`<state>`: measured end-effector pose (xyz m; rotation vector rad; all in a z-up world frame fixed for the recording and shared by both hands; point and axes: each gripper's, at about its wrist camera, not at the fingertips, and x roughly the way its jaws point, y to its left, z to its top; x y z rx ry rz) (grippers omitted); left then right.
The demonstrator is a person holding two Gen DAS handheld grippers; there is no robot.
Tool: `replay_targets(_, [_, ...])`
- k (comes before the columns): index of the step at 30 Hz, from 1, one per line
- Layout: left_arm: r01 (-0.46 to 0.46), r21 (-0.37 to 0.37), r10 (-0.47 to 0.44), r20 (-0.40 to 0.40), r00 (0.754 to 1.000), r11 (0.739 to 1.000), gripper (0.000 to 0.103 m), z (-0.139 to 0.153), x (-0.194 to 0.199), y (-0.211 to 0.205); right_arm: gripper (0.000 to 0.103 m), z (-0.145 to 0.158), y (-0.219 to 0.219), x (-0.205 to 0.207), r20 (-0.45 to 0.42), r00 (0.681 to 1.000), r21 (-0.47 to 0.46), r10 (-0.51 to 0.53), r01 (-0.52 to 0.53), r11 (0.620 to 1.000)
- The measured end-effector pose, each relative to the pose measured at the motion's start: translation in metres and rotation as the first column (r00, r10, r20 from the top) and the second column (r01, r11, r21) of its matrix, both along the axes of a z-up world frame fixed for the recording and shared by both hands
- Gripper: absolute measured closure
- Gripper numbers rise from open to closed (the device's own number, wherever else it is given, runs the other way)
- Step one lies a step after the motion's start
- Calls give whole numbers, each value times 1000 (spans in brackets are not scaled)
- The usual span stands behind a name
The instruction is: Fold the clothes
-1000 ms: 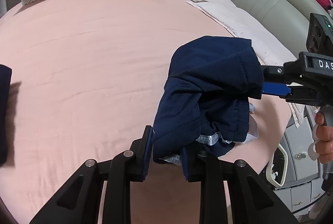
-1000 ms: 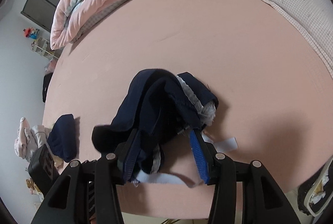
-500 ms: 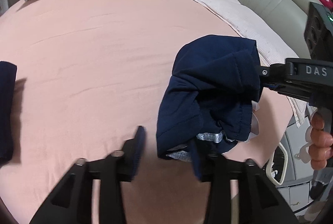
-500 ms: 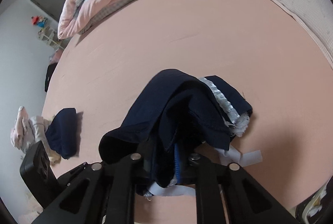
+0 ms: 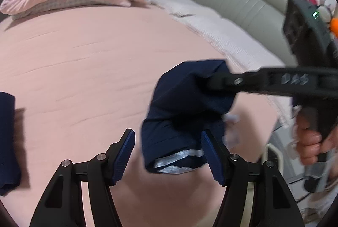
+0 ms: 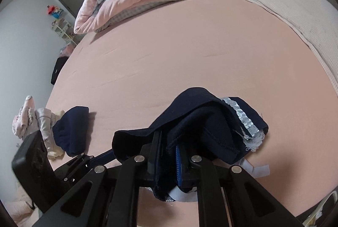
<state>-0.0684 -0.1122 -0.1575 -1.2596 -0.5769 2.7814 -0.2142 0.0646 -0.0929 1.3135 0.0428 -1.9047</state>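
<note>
Left wrist view shows the left gripper (image 5: 168, 150) with jaws spread and still widening, the navy garment (image 5: 186, 113) hanging between them but pressed by neither pad. Right gripper (image 6: 168, 153) has its jaws pressed together, pinching that garment's bunched edge above the pink bed (image 6: 169, 54). Left of those jaws lies a folded navy piece (image 6: 71, 132). No containers show.

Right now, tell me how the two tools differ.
The left tool stands wide and is opening, its pads pressing on nothing; the right tool is pinched shut on the navy garment. The left tool hangs below the garment's silver-trimmed hem; the right tool carries it above the pink sheet. Both are black with blue pads.
</note>
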Motion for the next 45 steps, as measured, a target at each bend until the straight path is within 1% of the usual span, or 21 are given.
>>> replay_targets(2, [15,63,-14,-30,999,998,40,4,4,-7,93,3,-1,3,-9,1000,-1,14,-14,1000])
replay_targets(4, [-4,71,7,-39,999,997,40,8,-1,-13,93,6,-4,6,-7,1000,-7,30,-30,1000])
replay_targets(6, [-3,59,6,-48,999,998,40,8,-4,-17,93,8,-6,8,-7,999,-10,38,-38,999])
replay_targets(9, [35,57,-31,-57,998,998,40,6,-11,-20,93,10,-8,10,-10,999,-10,46,-46,999])
replay_targets(12, [71,45,-69,-48,996,996,40,3,-41,-9,93,10,-10,9,-10,999,0,48,-48,999])
replay_targets(17, [124,19,-124,-21,992,992,40,-2,-55,4,93,11,-10,9,-12,999,3,53,-53,999])
replay_targets(21, [108,32,-106,-47,993,994,41,-4,-58,10,93,12,-9,8,-6,999,1,52,-52,999])
replay_targets(22, [99,34,-97,-41,994,995,48,-5,-59,11,93,11,-9,7,-2,999,0,51,-51,999])
replay_targets(23, [89,35,-88,-34,996,995,65,-6,-60,11,93,11,-8,7,0,999,0,51,-51,999])
replay_targets(25, [63,31,-62,-8,998,998,81,-9,-65,11,93,10,-9,8,6,999,3,48,-48,999])
replay_targets(27, [33,37,-34,18,999,999,86,-13,-66,8,93,8,-9,8,14,999,12,50,-50,999])
replay_targets(30, [11,113,-13,13,1000,994,87,-16,-67,-5,92,5,-9,8,7,999,66,48,-49,997])
replay_targets(31, [3,130,-4,6,1000,992,87,-15,-64,-9,90,5,-8,8,0,999,76,46,-46,996])
replay_targets(32, [-6,132,6,1,1000,991,87,-14,-62,-11,81,5,-5,9,-7,999,84,47,-46,995])
replay_targets(33, [-11,127,11,2,1000,992,87,-13,-60,-14,74,5,-3,9,-18,999,100,45,-43,994])
replay_targets(34, [-14,127,13,4,1000,992,87,-13,-59,-16,60,6,0,9,-36,998,120,42,-37,992])
replay_targets(35, [-16,127,15,5,1000,992,87,-12,-59,-18,52,8,4,10,-60,997,138,42,-33,990])
replay_targets(37, [-24,137,23,11,1000,990,87,-13,-56,-23,51,10,11,11,-108,993,175,46,-26,984])
replay_targets(40, [-42,146,40,17,999,988,87,-14,-54,-26,44,11,18,14,-177,980,234,91,-48,971])
replay_targets(42, [-45,148,42,21,999,988,87,-14,-53,-28,43,7,21,15,-219,969,292,112,-44,955])
replay_targets(45, [-44,137,41,23,999,990,87,-13,-50,-29,43,0,21,15,-243,961,344,132,-42,938])
